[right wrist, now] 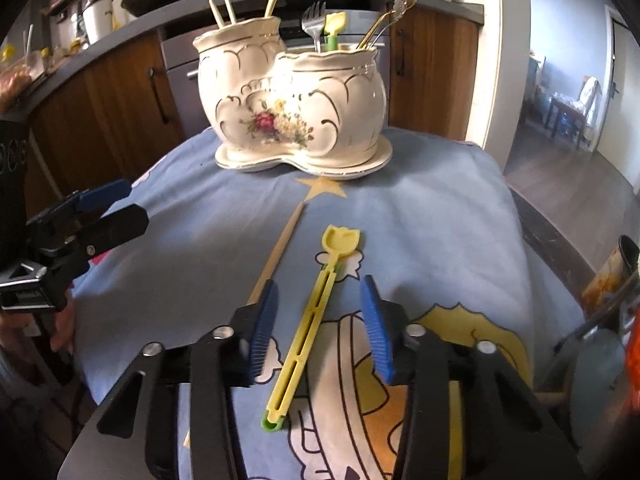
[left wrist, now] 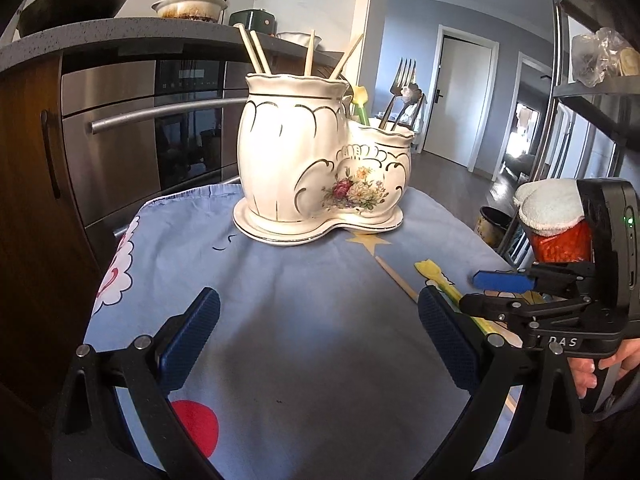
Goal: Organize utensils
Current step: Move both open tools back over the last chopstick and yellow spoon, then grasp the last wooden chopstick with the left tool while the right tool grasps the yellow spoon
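Observation:
A white floral ceramic utensil holder (left wrist: 316,156) (right wrist: 296,104) stands at the far end of the blue cloth, with chopsticks in its tall pot and forks plus a yellow scoop in its low pot. A yellow plastic scoop (right wrist: 310,320) (left wrist: 432,272) lies flat on the cloth. A single wooden chopstick (right wrist: 280,248) (left wrist: 394,278) lies to its left. My right gripper (right wrist: 318,328) is open, low over the cloth, its pads on either side of the scoop's handle without touching it. My left gripper (left wrist: 320,340) is open and empty over bare cloth, left of both items.
The blue cartoon cloth (left wrist: 280,280) covers a small table with edges close on all sides. An oven and wooden cabinets (left wrist: 132,128) stand behind it. A metal shelf rack (left wrist: 592,92) is at the right. A small bin (left wrist: 494,224) sits on the floor.

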`<action>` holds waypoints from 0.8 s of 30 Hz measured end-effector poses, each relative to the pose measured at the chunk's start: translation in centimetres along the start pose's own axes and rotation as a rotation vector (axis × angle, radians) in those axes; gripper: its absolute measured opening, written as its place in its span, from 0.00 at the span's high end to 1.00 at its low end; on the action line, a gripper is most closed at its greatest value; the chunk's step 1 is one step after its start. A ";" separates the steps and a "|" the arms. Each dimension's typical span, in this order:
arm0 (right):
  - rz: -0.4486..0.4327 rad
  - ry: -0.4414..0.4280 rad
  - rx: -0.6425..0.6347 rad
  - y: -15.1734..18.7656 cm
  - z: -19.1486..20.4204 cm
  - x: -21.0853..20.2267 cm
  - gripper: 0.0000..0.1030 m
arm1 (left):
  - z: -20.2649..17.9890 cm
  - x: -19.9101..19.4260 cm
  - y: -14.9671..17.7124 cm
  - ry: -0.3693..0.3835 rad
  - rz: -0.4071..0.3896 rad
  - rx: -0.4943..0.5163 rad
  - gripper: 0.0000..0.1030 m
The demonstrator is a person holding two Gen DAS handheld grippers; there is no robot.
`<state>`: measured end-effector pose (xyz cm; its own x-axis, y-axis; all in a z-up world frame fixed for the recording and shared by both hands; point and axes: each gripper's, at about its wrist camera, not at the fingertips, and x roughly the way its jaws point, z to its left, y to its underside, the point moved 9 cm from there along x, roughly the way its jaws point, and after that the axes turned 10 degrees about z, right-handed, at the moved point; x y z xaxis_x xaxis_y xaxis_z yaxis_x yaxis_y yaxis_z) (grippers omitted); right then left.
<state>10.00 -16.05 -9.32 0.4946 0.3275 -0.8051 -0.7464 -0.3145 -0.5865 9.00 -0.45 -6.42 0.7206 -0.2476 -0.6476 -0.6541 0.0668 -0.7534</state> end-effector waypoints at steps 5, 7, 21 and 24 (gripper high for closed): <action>0.016 0.010 0.002 0.1 0.0 0.7 0.70 | -0.1 0.2 0.1 -0.029 0.008 0.012 0.05; 0.028 0.010 0.007 0.1 0.0 1.3 0.74 | -0.2 0.4 0.1 -0.063 0.017 0.020 0.05; -0.066 -0.037 0.108 -1.0 -3.1 -0.6 0.90 | -5.0 2.2 0.4 -0.082 0.144 0.056 0.05; -0.074 -0.034 0.120 -1.2 -3.7 -0.9 0.90 | -6.3 3.2 0.9 -0.053 0.191 0.049 0.14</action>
<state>12.11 -19.31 -8.22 0.5363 0.3761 -0.7556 -0.7574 -0.1806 -0.6275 9.28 -7.31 -8.44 0.5967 -0.1751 -0.7831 -0.7688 0.1548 -0.6205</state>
